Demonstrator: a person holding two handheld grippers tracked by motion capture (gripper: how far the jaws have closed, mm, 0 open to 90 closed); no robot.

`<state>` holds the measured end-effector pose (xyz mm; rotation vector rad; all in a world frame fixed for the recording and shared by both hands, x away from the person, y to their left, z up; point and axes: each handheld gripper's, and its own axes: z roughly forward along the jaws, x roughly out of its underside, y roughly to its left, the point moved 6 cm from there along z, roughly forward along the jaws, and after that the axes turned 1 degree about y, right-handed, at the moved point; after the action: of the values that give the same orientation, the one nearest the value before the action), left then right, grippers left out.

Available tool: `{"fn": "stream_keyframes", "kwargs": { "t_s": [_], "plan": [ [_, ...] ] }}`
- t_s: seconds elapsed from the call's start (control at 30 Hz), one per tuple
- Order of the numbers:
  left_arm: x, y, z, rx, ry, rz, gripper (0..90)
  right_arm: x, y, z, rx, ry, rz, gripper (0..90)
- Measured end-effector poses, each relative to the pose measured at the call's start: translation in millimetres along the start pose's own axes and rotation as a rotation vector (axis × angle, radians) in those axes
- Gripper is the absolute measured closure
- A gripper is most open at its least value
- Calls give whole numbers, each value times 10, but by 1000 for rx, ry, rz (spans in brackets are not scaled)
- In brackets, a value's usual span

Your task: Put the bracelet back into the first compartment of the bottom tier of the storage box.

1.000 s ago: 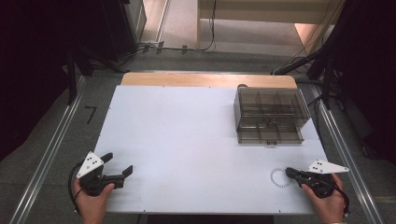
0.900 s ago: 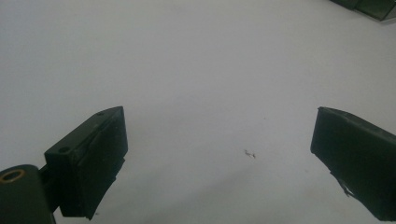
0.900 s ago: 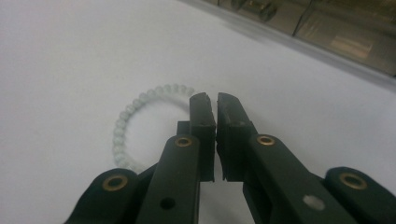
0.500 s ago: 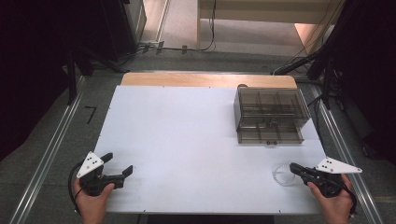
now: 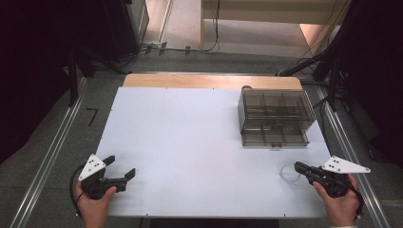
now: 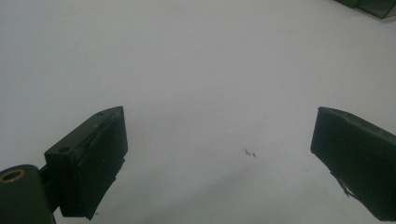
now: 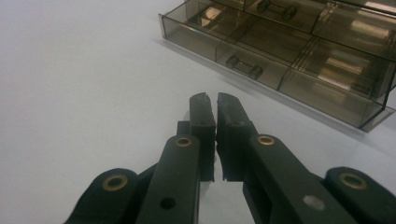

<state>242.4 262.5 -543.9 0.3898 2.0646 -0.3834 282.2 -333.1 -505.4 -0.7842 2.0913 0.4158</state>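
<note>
White table board [image 5: 199, 142] takes up most of the high view, with a wood strip along its 12 o'clock edge. Mostly bare, so there's room to work.

One smoked-plastic drawer organizer [image 5: 275, 116] at roughly 2 o'clock on the board, front facing the person. Drawer pulls sit within reach of the right hand, likely why it's parked there. In the right gripper view the organizer [image 7: 299, 51] shows several compartments; I count two small dumbbell-shaped handles, the rest too murky to count.

Two grippers, one per hand.
- Left gripper [image 5: 119, 173] at 7 o'clock, near the front edge. Jaws wide apart, nothing between them, only bare board below in its own view. Looks parked, waiting.
- Right gripper [image 5: 298, 166] at 5 o'clock, jaws pressed together, tips pointing toward 9–10 o'clock. From its own camera, right gripper [image 7: 215, 100] shows no visible gap at the pads and nothing I can see pinched.

One small clear ring [image 5: 287, 172] lies on the board at 5 o'clock, just at the right gripper's tips. Contact or a thin pinch on it: can't tell. My guess: the ring is the part being handled and is headed for the organizer.
</note>
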Motion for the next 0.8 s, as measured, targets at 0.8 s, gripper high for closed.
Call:
{"fn": "stream_keyframes", "kwargs": {
  "t_s": [0.8],
  "plan": [
    [0, 0, 0, 7, -2, -2, 45, -285, 41, 256, -24, -26, -22, 837]
  ]
}}
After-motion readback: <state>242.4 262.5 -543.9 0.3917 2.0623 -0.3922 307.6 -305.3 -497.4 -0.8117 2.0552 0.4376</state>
